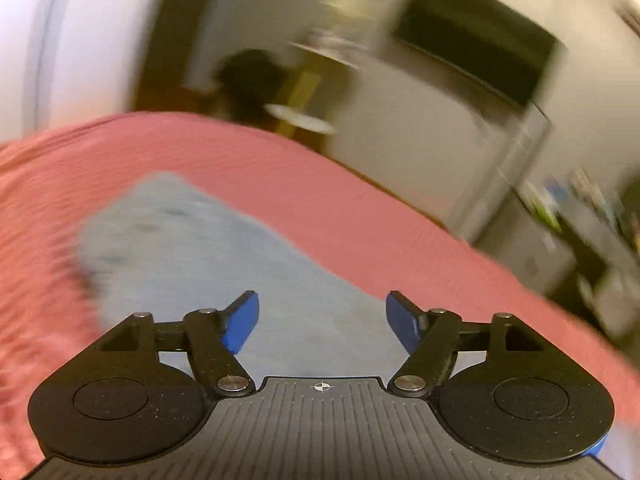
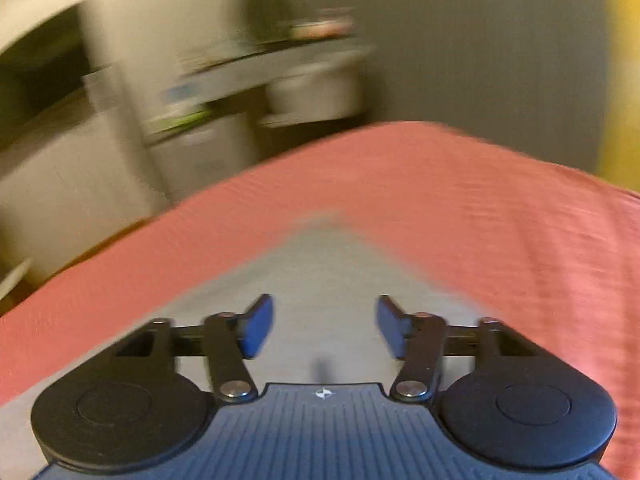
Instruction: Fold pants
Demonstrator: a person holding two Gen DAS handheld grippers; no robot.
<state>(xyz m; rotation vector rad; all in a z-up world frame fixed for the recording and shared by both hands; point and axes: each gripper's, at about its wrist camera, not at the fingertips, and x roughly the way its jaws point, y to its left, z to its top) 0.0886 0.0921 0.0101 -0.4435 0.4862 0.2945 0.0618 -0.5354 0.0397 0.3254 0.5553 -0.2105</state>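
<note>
Here both grippers gape empty over grey pants on pink bedspread.

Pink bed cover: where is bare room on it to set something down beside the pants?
The pink cover is bare to the right of the grey-blue pants and beyond their far tip, up to the bed's edge. In the left wrist view, a wide bare strip runs between the pants and the far edge. Off the bed, the blurred furniture looks crowded.

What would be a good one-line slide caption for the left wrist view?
Left tool open and empty above light blue pants lying on a pink bedspread.
</note>
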